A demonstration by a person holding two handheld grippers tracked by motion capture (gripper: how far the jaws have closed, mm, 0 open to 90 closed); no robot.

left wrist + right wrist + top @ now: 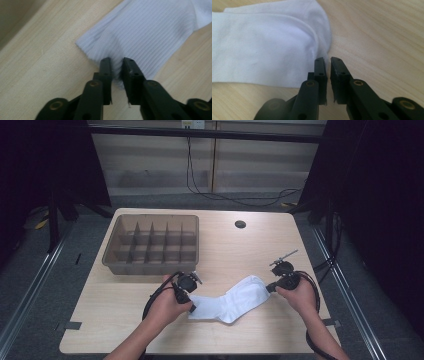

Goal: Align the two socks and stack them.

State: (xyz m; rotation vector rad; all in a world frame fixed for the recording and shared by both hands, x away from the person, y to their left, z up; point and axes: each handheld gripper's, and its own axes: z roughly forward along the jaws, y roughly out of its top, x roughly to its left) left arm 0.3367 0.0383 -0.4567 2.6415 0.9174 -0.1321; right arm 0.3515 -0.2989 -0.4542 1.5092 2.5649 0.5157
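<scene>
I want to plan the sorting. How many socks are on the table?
1: the white sock lies on the table between both grippers; none visible in the tray.

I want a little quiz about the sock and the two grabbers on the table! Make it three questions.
1. True or false: the white sock lies inside the divided tray.
2. Which end of the sock does the left gripper pinch? A) the ribbed cuff B) the toe C) the heel
3. Fill in: the right gripper has its jaws nearly together at the sock's ____ end.

Key:
1. False. The sock lies flat on the wooden table, in front of the tray.
2. A. Ribbed fabric bunches between the left gripper's jaws.
3. Toe. Whether cloth is caught there cannot be told.
</scene>
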